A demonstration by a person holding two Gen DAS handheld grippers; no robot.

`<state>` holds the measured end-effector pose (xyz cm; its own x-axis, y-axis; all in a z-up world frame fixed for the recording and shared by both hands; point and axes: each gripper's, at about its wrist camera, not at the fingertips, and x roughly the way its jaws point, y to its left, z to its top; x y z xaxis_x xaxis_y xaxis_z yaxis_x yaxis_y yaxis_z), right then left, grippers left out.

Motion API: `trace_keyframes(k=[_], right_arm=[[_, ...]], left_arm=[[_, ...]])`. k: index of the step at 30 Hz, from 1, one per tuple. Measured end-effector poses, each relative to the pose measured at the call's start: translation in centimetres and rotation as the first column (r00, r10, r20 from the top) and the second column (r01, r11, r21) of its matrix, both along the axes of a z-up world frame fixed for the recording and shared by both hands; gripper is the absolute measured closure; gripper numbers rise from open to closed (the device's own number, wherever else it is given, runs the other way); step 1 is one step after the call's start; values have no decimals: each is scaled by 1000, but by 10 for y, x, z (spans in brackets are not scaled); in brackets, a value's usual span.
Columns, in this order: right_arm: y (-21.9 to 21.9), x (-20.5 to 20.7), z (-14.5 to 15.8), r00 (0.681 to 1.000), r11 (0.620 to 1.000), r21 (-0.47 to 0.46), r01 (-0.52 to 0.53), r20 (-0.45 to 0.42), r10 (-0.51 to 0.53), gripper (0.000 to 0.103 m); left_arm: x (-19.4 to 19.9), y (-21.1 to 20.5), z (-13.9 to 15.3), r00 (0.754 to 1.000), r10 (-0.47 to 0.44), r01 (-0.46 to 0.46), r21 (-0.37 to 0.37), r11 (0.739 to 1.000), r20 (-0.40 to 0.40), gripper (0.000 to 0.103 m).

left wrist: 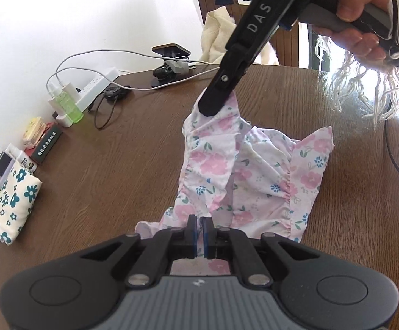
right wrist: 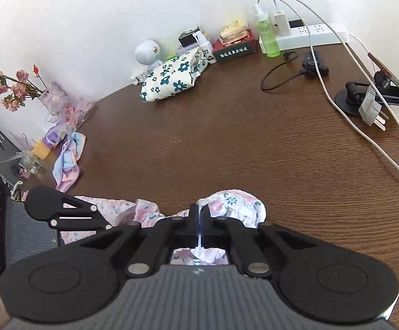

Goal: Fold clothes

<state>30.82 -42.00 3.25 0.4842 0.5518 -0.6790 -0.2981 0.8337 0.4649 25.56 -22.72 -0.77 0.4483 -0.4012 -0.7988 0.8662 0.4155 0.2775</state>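
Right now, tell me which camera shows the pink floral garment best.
The left wrist view. There the pink floral garment spreads across the table, ruffles and both gripped ends visible, with the right tongs pinching its far end. The right wrist view shows only bunched folds behind its own tongs.

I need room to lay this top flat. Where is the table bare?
Bare wood lies between the pink floral top and the blue-flowered cloth, right to the white cable. The wall edge is crowded: green bottle, power strip, boxes.
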Motion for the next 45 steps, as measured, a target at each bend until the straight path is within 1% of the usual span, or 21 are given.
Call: trace_keyframes(k=[3,5,6,8,10,12,14,15,18,19,21,25,31,32,34,35,36,39,41,43,45], right_arm=[[-2,-11,-6,1000,999,-32,-2,-25,1,102],[-5,-18,-17,999,999,-45,9,-53,-11,102],[-6,-20,-23,998,998,-53,18,-59,-21,102],[-8,-22,-32,997,997,-67,28,-68,-33,102],[-8,-24,-41,996,996,-83,36,-74,-42,102],[-6,-27,-43,998,994,-110,21,-56,-27,102],[-3,-29,-45,999,990,-138,7,-38,-13,102],[-2,-30,-46,1000,988,-152,1,-30,-5,102],[0,-31,-46,1000,986,-169,-8,-15,6,102],[0,-31,-46,1000,986,-168,-7,-12,5,102],[-2,-30,-46,1000,987,-160,6,-9,-7,102],[-7,-31,-40,1000,988,-150,28,7,-27,101],[-14,-32,-29,998,989,-138,60,36,-56,100],[-16,-32,-28,997,989,-136,66,41,-61,96],[-18,-33,-24,996,988,-131,76,50,-70,88],[-19,-33,-22,996,988,-129,82,55,-75,80],[-21,-33,-20,995,988,-127,87,60,-80,75],[-24,-32,-13,991,986,-124,109,86,-99,74],[-21,-27,-10,990,987,-116,110,104,-98,74],[-14,-23,-17,993,988,-126,84,95,-73,75],[-4,-21,-27,997,988,-145,50,74,-39,84]], left_arm=[[-1,3,2,1000,5,-6,-19,1000,-22,100],[-1,5,3,999,9,-10,-32,999,-38,95],[-2,8,7,998,15,-19,-58,998,-67,91],[-2,18,19,993,28,-41,-120,992,-113,90],[-1,30,35,988,40,-68,-191,979,-148,81],[7,42,48,985,102,-133,-231,964,-139,78],[20,52,57,977,176,-202,-255,945,-122,78],[29,56,57,970,216,-239,-256,937,-113,78],[49,59,44,959,233,-265,-229,937,-159,81],[55,59,40,956,238,-273,-220,936,-174,85],[58,57,25,959,204,-241,-186,953,-198,98],[44,54,4,970,145,-169,-114,979,-192,99],[30,50,-5,977,170,-181,-79,980,-131,97],[28,50,-4,977,176,-186,-75,980,-122,95],[24,53,4,980,171,-181,-98,979,-101,94],[23,56,11,980,178,-188,-117,975,-90,94],[22,60,17,980,185,-194,-137,971,-79,93],[23,69,34,975,219,-223,-188,957,-42,93],[24,70,30,972,229,-234,-178,956,-48,92],[26,72,25,970,239,-244,-167,955,-54,93],[27,73,20,967,248,-255,-157,954,-59,94]])
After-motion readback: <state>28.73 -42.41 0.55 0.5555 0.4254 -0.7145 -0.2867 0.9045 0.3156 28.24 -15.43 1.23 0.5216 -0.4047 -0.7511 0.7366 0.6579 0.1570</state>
